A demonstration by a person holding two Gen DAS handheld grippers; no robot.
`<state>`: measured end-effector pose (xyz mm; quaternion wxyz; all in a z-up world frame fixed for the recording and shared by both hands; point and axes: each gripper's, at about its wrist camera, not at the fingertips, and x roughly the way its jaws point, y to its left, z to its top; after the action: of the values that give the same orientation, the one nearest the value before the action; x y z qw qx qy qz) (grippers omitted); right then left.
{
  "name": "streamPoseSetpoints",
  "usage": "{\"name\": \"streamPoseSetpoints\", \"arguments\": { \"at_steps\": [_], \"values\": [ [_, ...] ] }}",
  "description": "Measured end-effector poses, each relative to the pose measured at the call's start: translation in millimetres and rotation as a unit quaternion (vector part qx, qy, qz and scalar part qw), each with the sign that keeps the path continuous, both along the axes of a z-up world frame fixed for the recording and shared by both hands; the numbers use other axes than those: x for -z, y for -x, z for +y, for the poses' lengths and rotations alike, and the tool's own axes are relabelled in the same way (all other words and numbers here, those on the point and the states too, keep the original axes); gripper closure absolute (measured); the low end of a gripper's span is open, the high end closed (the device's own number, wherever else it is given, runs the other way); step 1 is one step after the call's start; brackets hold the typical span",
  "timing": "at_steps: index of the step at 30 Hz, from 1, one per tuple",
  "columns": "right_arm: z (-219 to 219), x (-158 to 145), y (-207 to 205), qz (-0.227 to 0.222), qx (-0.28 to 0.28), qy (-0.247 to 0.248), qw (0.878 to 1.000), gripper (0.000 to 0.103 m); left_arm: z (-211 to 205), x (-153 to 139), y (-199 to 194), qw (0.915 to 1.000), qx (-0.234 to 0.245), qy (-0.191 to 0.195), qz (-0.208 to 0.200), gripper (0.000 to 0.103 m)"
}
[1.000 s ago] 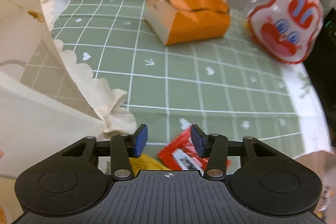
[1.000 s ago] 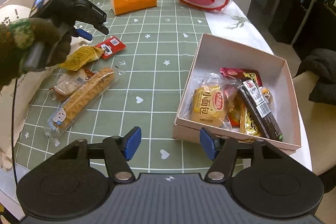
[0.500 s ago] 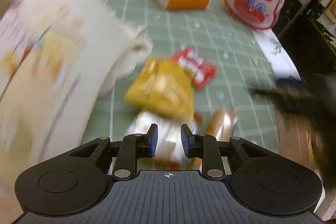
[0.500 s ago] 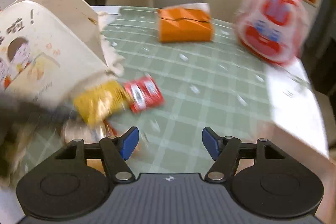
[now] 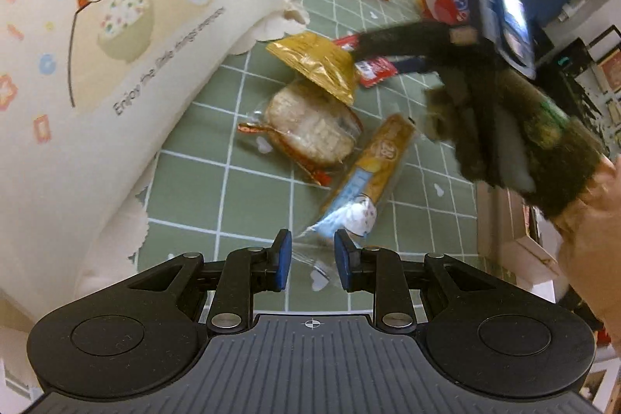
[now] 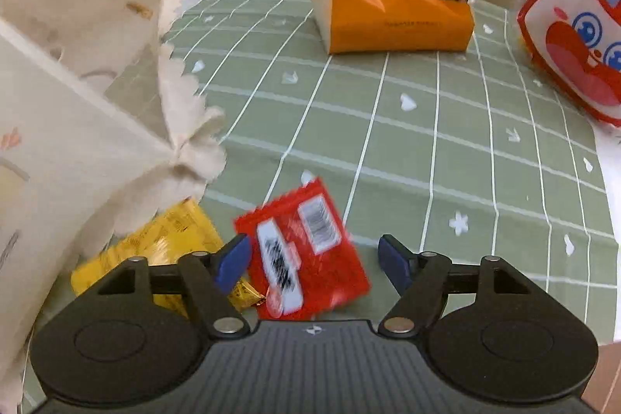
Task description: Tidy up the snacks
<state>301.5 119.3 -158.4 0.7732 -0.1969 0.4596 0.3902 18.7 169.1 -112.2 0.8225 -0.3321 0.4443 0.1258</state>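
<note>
Red snack packet (image 6: 306,251) between closing right tool (image 6: 314,258), seemingly untouched, left tool (image 5: 309,260) narrowly open, empty.

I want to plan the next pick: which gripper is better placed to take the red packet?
Right. The right gripper hangs directly over the red packet; its jaws are closing, not yet touching. The left gripper faces the long biscuit pack.
</note>
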Motion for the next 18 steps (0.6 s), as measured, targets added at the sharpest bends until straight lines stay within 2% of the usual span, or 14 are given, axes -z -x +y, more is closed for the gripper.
{"name": "streamPoseSetpoints", "arguments": {
  "at_steps": [4,5,6,9,14,18],
  "values": [
    [-26,-10,19,0.002,-0.012,0.01,1.0,0.072,4,-5,-5,0.9999,0.004,-0.013,-0.007,0.075],
    [-34,-11,23,0.012,-0.014,0.014,1.0,0.083,4,-7,-9,0.9998,0.007,-0.017,-0.01,0.075],
    [-43,-11,30,0.023,-0.015,0.017,0.999,0.089,5,-8,-13,0.9996,0.011,-0.024,-0.012,0.075],
    [-72,-11,53,0.023,-0.013,0.025,0.999,0.093,13,-13,-29,0.9985,0.004,-0.052,-0.019,0.075],
    [-115,-17,84,0.052,-0.002,0.015,0.999,0.095,39,-18,-60,0.9968,-0.026,-0.065,-0.039,0.075],
    [-138,-32,101,0.049,0.001,0.003,0.999,0.094,53,-37,-102,0.9904,-0.001,-0.116,-0.075,0.074]
  ]
}}
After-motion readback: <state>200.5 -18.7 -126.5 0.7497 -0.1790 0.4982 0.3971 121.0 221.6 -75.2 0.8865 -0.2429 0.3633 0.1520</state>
